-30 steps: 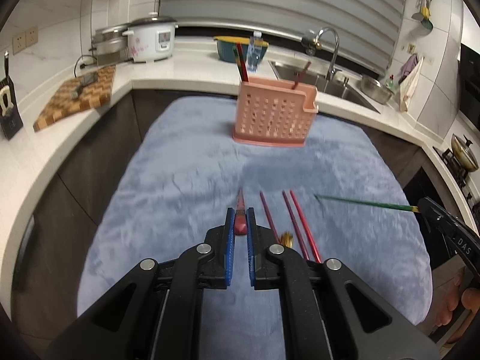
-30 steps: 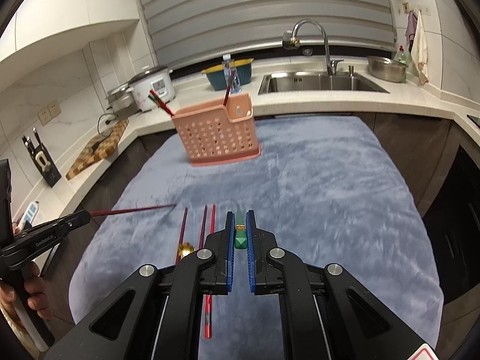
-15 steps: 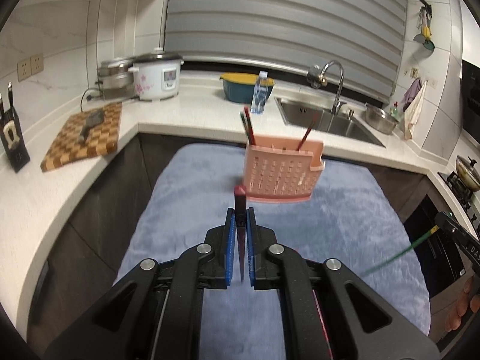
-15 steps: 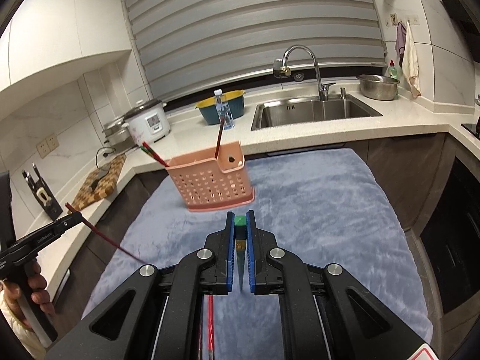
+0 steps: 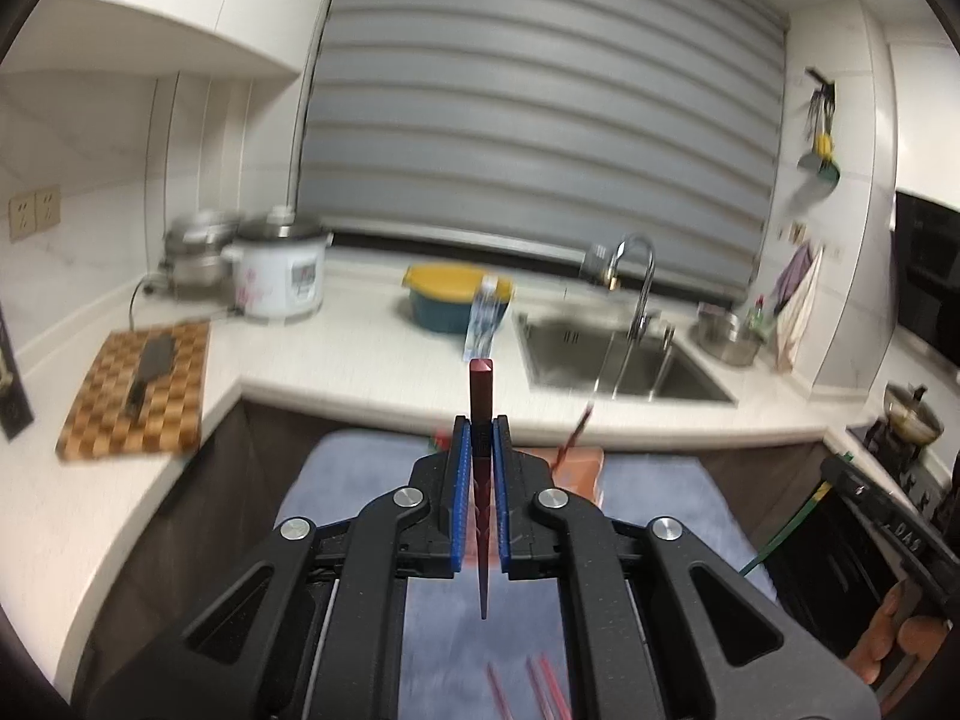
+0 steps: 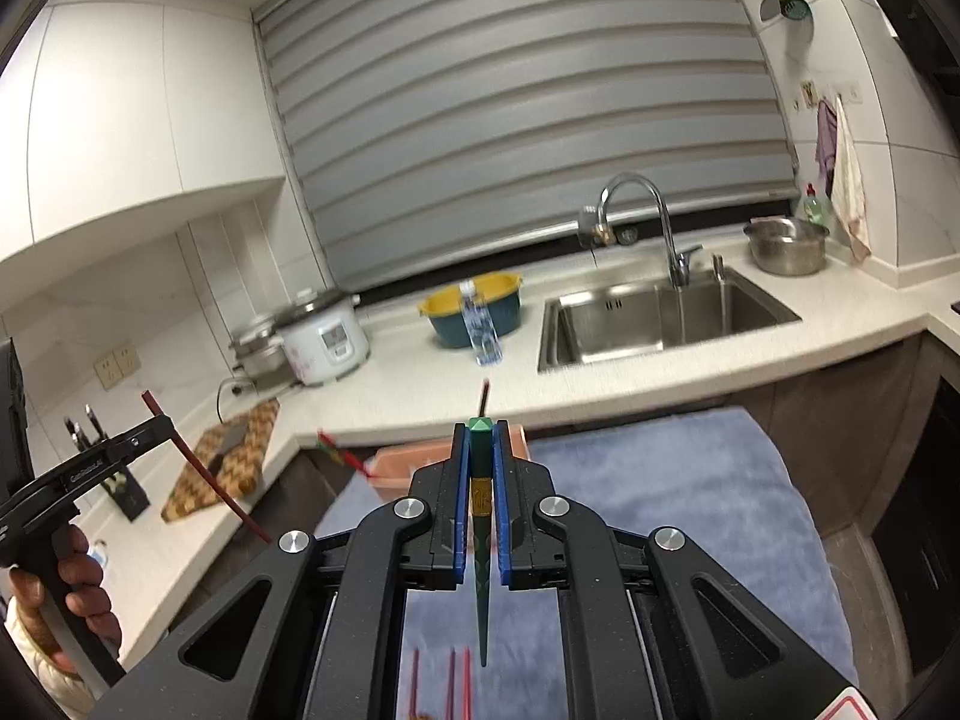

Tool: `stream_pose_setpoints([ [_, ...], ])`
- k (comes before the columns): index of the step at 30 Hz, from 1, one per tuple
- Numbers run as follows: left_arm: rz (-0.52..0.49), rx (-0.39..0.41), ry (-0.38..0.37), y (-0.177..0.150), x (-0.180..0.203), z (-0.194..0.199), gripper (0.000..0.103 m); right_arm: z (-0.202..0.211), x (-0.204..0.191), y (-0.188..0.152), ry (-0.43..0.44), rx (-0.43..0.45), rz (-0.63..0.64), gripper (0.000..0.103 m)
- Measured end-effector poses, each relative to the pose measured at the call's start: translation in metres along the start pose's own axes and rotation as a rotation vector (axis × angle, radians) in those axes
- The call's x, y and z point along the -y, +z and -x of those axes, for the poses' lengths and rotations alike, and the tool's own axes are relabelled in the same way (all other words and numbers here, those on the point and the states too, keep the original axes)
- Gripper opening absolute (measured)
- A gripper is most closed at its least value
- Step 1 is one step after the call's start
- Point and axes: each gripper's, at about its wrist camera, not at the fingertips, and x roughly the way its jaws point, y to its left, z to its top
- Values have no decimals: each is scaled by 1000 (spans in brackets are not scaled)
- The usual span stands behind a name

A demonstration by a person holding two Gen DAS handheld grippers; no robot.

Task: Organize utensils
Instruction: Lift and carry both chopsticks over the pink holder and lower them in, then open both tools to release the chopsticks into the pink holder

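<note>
While loose red chopsticks lie nearest on the grey-blue plush cloth covering the worktop, the left tool is clamped on a dark red tapered chopstick, thick end up; the right tool is clamped on a green tapered chopstick with a gold band; just beyond both stands the pink perforated plastic utensil basket, chopsticks leaning inside; farther off, the steel sink.

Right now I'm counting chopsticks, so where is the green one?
In the right wrist view the green chopstick stands clamped between the right gripper's jaws, thick end up, in front of the pink holder.
</note>
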Motion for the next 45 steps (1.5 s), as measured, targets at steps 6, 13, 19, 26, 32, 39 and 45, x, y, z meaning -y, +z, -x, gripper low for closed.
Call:
stream_pose_setpoints([
  [6,14,111,-14,47,8,-30,7,-35,-11,51,76,99,-37,7],
  [13,38,70,8,56,0,-92,7,-88,-22,79,101,151,-62,7],
  [19,62,26,13,43,-10,-130,7,-144,-31,70,56,109,-34,7],
  [26,76,-27,25,28,-17,-161,7,-186,-26,42,32,4,-22,7],
  [32,83,-81,35,12,-24,-175,7,-201,-23,23,7,-63,4,7],
  [39,50,-86,92,2,-21,-169,17,-198,-21,15,-17,-67,-4,14],
  [45,41,-79,123,0,-18,-152,39,-181,-18,12,-24,-52,-23,30],
])
